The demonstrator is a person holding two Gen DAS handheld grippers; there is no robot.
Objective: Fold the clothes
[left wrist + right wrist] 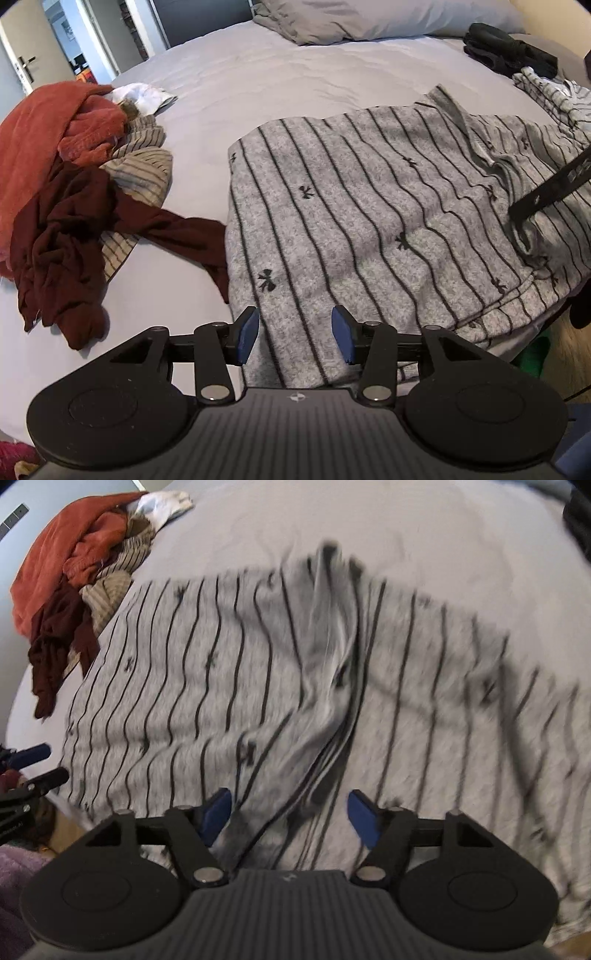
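Note:
A grey garment with thin black stripes and small black bows [362, 221] lies spread on the bed, reaching its near edge. My left gripper [294, 335] is open just above the garment's near left part, with nothing between its blue pads. The right gripper's black arm [550, 184] shows at the right edge over a bunched fold. In the right wrist view the same garment [258, 686] is blurred, with a raised crease down its middle. My right gripper [290, 818] is open, and the crease's lower end lies between its fingers. The left gripper's fingertips [35, 755] show at far left.
A pile of rust, maroon, beige-striped and white clothes [70, 173] sits on the left of the bed [258, 85]. Grey pillows [369, 18] lie at the head, dark clothes [506, 48] and another striped piece [554, 96] at the far right. An open door [26, 59] stands far left.

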